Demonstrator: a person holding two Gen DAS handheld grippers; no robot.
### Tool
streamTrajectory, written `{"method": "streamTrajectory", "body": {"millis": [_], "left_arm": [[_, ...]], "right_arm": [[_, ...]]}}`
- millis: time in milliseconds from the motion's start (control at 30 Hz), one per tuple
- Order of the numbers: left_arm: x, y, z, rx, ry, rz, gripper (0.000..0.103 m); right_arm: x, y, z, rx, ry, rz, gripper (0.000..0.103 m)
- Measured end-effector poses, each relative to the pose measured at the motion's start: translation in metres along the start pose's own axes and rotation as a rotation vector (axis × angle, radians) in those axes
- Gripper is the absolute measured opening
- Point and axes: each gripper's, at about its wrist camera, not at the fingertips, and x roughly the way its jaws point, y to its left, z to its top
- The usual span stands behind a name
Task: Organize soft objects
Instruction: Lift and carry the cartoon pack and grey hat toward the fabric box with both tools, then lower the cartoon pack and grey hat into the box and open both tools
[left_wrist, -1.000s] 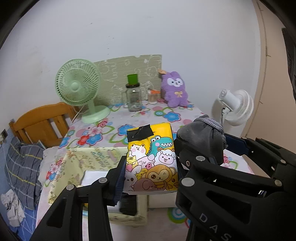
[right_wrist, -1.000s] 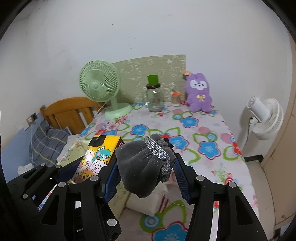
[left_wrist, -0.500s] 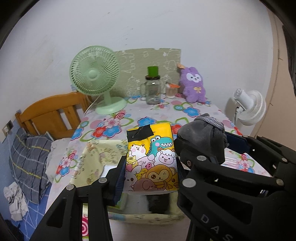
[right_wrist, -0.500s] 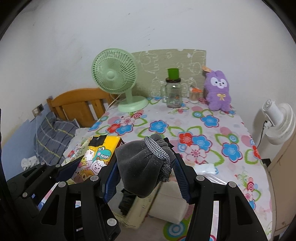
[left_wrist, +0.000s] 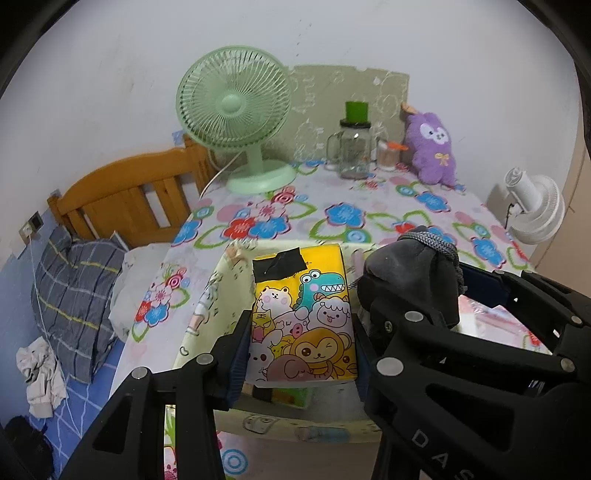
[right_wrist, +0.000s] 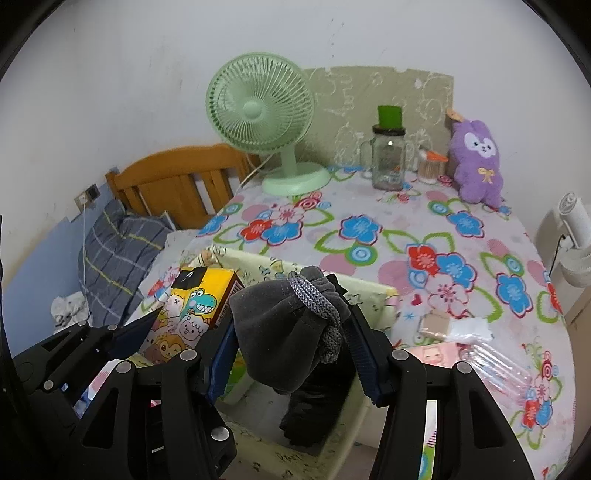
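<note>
My left gripper (left_wrist: 301, 345) is shut on a yellow tissue pack (left_wrist: 301, 317) printed with cartoon animals and patched with black tape. My right gripper (right_wrist: 290, 343) is shut on a grey drawstring pouch (right_wrist: 284, 332) with a braided cord. Both hang side by side over a pale yellow fabric storage box (right_wrist: 373, 291) on the flowered table; the box (left_wrist: 207, 302) shows its left wall under the pack. A dark folded item (right_wrist: 314, 413) lies inside it. In the left wrist view the pouch (left_wrist: 413, 269) sits just right of the pack.
A green desk fan (right_wrist: 266, 122), a glass jar with a green lid (right_wrist: 388, 155) and a purple plush (right_wrist: 478, 162) stand at the table's far edge. Plastic bags and a pink packet (right_wrist: 476, 350) lie right of the box. A wooden bed (left_wrist: 125, 199) with a plaid pillow is left.
Both grippers moved forward and down with their loads, from the table's near edge to above the fabric box. The fan, jar and plush look closer. Neither grip changed.
</note>
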Motion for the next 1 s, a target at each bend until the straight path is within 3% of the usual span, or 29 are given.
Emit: {"method": "streamTrajectory", "body": {"millis": [300, 867, 933, 1000], "left_arm": [[0.023, 0.011, -0.008, -0.026, 0.077, 0.023, 0.050], [0.047, 0.010, -0.004, -0.032, 0.128, 0.047, 0.052], [0.048, 0.011, -0.003, -0.033, 0.127, 0.043, 0.054], [0.047, 0.011, -0.001, -0.032, 0.125, 0.041, 0.065]], "right_arm": [[0.032, 0.006, -0.004, -0.017, 0.077, 0.029, 0.059], [0.059, 0.008, 0.009, -0.190, 0.099, 0.036, 0.059], [0.060, 0.008, 0.011, -0.195, 0.097, 0.043, 0.060], [0.060, 0.008, 0.012, -0.189, 0.096, 0.053, 0.060]]}}
